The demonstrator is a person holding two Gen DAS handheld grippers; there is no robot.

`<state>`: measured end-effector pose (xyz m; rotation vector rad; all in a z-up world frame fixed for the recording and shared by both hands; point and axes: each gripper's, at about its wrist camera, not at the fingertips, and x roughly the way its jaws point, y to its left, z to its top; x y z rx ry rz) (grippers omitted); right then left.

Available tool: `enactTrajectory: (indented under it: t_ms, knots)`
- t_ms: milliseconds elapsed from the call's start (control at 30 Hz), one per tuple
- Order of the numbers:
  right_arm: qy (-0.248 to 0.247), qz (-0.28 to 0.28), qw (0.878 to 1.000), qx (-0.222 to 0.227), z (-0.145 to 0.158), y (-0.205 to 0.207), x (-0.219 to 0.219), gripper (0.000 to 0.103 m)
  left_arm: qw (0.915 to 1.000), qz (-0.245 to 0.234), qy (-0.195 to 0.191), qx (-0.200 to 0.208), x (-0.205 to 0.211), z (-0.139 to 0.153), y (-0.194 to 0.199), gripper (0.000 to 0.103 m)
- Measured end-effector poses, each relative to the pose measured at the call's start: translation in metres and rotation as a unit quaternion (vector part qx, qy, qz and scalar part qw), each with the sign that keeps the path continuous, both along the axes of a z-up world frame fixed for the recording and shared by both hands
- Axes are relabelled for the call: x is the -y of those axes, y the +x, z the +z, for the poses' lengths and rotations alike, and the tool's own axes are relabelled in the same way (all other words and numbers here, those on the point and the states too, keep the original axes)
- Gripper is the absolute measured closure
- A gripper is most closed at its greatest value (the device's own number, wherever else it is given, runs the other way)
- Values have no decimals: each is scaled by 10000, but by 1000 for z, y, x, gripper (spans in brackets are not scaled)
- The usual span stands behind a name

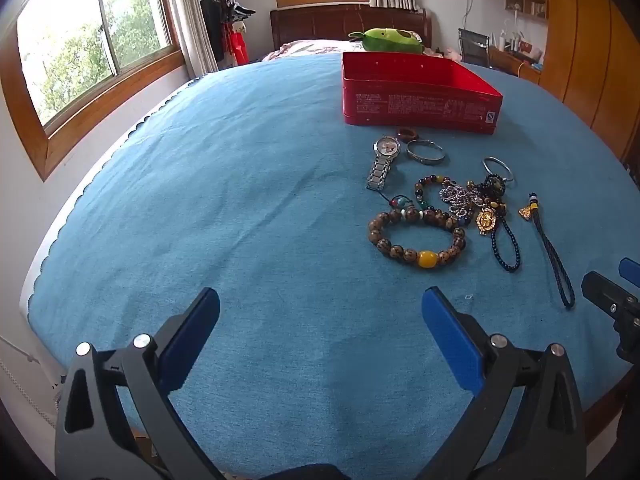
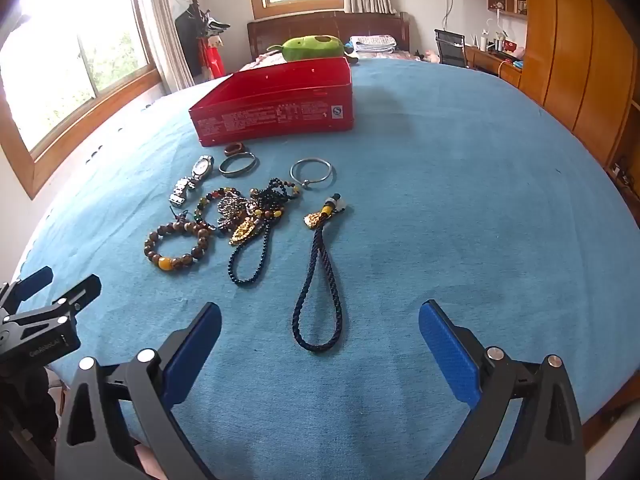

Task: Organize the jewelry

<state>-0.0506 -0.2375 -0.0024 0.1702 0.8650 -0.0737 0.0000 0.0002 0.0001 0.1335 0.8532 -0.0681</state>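
Two grippers hover above the blue cloth (image 2: 440, 200), both angled downward with jaws spread wide and nothing between the pads: the left gripper (image 1: 320, 320) and the right gripper (image 2: 320, 332) are released and empty. The jewelry lies loose on the cloth just in front of the open red tin (image 1: 416, 92), none of it yet inside as far as the views show. Nearest the right gripper is the navy cord loop (image 2: 318, 280) with its gold charm; it lies apart from the rest and looks the easiest first pick. The main hazard is the tangled cluster (image 2: 248, 208) of chains, dark beads and a gold pendant: a pinch there would likely lift several pieces at once or drag neighbours across the cloth. The wooden bead bracelet (image 1: 416, 236) touches that cluster, so pulling it may disturb the pile. The watch (image 1: 382, 164), the flat bangle (image 1: 425, 152), the thin silver ring bangle (image 2: 311, 172) and the small brown ring (image 1: 408, 135) lie flat; wide pads may slip off them or bunch the soft cloth. The tin's near wall stands between jewelry and interior and must be cleared on transfer. A green plush toy (image 1: 386, 40) lies beyond the tin, well apart.
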Motion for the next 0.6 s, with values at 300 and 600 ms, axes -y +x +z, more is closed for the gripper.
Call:
enactTrajectory:
  t_ms: [300, 600]
  knots:
    - [-40, -16, 10000, 22, 0, 2, -5, 4, 10000, 3, 16, 16, 0, 0, 0, 3]
    - [-30, -10, 10000, 10, 1, 2, -2, 4, 10000, -3, 1, 14, 0, 0, 0, 3]
